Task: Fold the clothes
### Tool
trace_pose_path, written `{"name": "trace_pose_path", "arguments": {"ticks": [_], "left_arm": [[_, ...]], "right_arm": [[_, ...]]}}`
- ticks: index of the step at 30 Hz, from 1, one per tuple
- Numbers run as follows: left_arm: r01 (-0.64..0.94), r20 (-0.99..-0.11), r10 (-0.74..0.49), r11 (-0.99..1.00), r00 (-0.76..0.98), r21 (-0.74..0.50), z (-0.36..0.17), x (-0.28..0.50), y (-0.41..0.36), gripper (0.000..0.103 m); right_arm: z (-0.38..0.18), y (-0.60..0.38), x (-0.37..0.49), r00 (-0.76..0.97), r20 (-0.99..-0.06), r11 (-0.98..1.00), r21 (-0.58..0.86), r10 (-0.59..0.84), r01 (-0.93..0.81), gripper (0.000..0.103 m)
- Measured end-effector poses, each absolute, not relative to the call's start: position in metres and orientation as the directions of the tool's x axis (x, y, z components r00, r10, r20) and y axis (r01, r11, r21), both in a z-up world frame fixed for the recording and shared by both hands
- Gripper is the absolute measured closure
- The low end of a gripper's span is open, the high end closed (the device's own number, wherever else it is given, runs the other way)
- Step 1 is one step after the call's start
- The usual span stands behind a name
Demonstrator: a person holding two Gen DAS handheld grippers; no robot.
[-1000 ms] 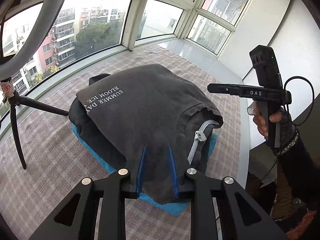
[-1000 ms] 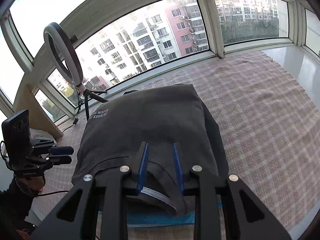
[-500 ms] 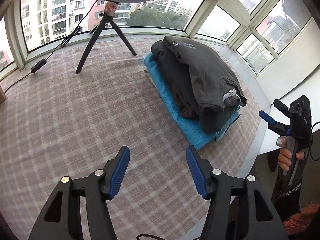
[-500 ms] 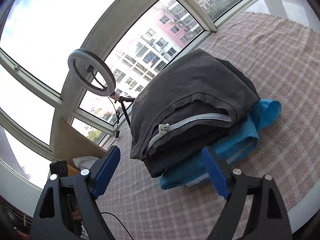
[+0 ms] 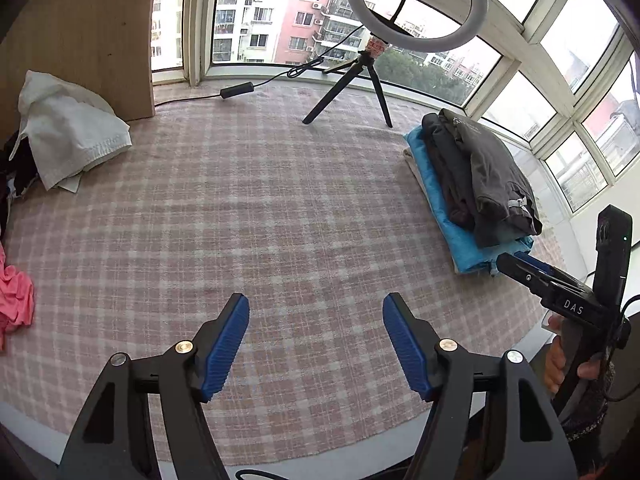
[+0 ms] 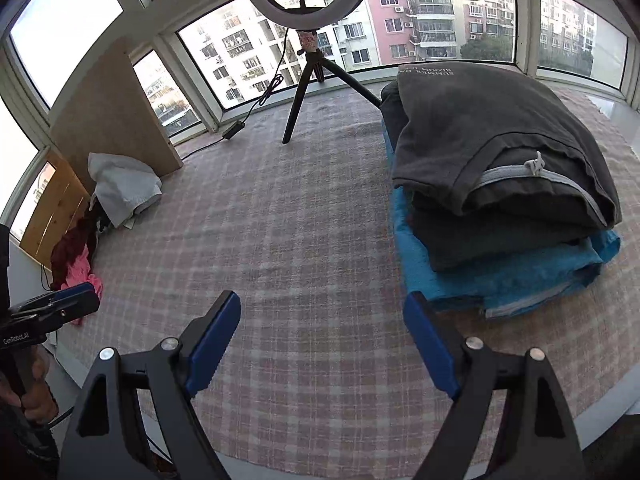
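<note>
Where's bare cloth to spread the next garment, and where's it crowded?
Free: the wide middle of the checked cloth, bordered by the ring light tripod at the back, the folded stack on one side and the white garment on the other. Crowded: the edge by the wooden panel, where white, dark red and pink clothes pile up.

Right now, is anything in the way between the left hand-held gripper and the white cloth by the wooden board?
Nothing visible. Only bare checked blanket lies between the open left hand-held gripper and the crumpled white cloth. The ring light tripod stands off to the side.
</note>
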State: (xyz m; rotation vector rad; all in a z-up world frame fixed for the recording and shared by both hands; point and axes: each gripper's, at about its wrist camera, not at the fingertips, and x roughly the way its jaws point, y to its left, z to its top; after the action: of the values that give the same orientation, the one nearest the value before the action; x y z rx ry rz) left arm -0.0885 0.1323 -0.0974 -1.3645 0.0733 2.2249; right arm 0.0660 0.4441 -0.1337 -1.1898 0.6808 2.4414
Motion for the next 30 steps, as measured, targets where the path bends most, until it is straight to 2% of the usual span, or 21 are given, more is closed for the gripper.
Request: {"name": "trace_pose_path", "arguments": {"ticks": [4,9,15,17,23,30], "left_arm": [[-0.504,-0.801,0.389,-0.854,-0.455,-0.129,-0.069,-0.077,0.116,0.034],[-0.560,-0.739,0.437,-0.823,-0.513,-0.097,-0.037,-0.061,0.084,0.030],[-0.627,-0.705,0.507,-0.771,-0.496,-0.113,-0.017,-0.034,0.025,0.030],[-0.653,-0.693,0.528,-0.750,-0.491,-0.109,-0.013,-0.022,0.005,0.027],[-0.715,-0.681,0.590,-0.685,-0.433,-0.140,-0.005,0.014,-0.045,0.027],[-0.717,-0.652,0.619,-0.678,-0.438,-0.163,0.001,0.041,-0.082,0.026]], "right_arm": [[-0.106,0.423,0.082,-0.558,-0.802,-0.814,0.171,0.212,-0.555,0.020],[-0.062,0.385,0.107,-0.512,-0.759,-0.756,0.039,0.403,-0.654,0.020],[-0.021,0.304,0.140,-0.502,-0.678,-0.662,0.030,0.537,-0.749,0.020],[-0.014,0.274,0.149,-0.498,-0.661,-0.650,0.020,0.561,-0.760,0.020],[-0.010,0.195,0.171,-0.480,-0.653,-0.643,-0.014,0.586,-0.765,0.020],[-0.006,0.143,0.186,-0.487,-0.652,-0.662,-0.032,0.581,-0.748,0.020]]}}
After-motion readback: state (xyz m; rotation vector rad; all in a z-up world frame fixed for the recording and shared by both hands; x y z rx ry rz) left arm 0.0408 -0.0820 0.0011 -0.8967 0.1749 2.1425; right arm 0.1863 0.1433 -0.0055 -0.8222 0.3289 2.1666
